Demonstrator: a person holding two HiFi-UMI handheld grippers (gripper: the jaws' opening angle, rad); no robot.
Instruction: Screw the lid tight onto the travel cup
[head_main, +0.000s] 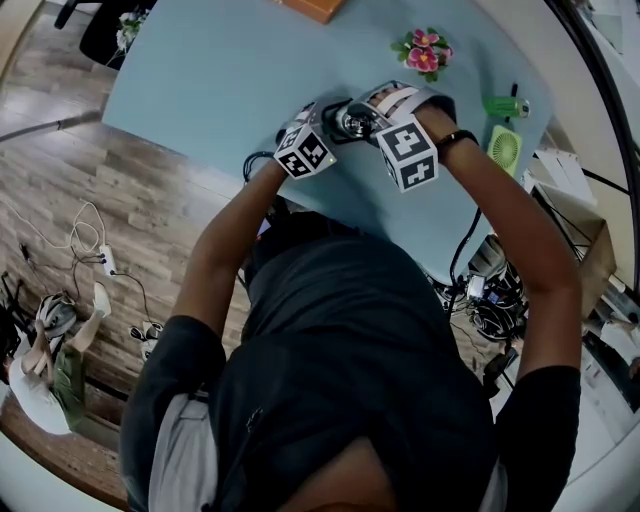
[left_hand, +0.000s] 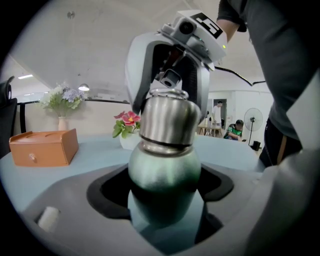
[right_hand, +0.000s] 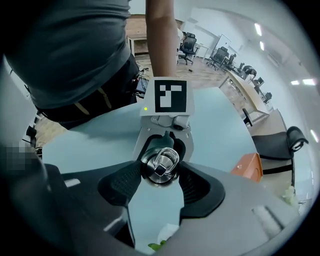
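Right tool (right_hand: 159, 173) around ring-topped lid (right_hand: 161, 161)

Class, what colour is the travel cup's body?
Cup body is dark green, lid silver; left gripper view shows it best.

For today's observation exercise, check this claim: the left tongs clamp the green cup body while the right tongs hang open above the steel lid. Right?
Not quite. The right gripper view shows the right tongs closed on the steel lid, not open above it. The left tongs do clamp the green cup body.
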